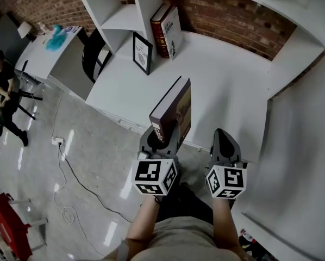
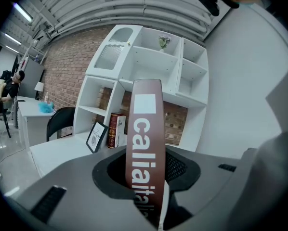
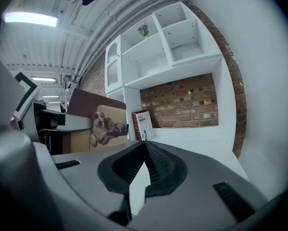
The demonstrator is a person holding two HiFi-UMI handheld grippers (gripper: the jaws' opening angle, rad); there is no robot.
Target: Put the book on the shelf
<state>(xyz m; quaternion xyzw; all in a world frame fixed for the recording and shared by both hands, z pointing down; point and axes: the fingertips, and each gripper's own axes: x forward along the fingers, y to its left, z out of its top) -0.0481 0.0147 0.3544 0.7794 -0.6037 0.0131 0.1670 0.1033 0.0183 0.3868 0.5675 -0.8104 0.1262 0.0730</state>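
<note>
Shelf (image 1: 119,15): white unit, top of the head view, running along a brick wall. The compartments I can see are mostly bare. In the left gripper view it stands ahead, filling the middle of the frame.

Table (image 1: 227,80): white top below the shelf, upper centre of the head view. Its near edge sits just above my two grippers in the frame.

Book (image 1: 173,113): brown hardback, centre of the head view, held upright off every surface. Its spine faces the left gripper's camera, and the cover with the dog photo faces right. It is well apart from the shelf and not yet over the table proper, as far as I can judge.

Two standing books (image 1: 167,30) and a framed picture (image 1: 142,53): upper centre of the head view, on the table at the foot of the shelf. I have not touched them.

Left gripper (image 1: 161,137): lower centre of the head view. Its fingers (image 2: 180,170) pinch the book at its lower end, one pad on each cover.

Right gripper (image 1: 225,143): lower right of centre, beside the left one. Its fingers (image 3: 158,165) are pressed together at the tips with nothing between them.

Status, my reading: the pick-up is done and the grip looks firm. Left to do:
- carry the book across the table
- stand it in a compartment or beside the two standing books
- let go

The placing has not begun.
</note>
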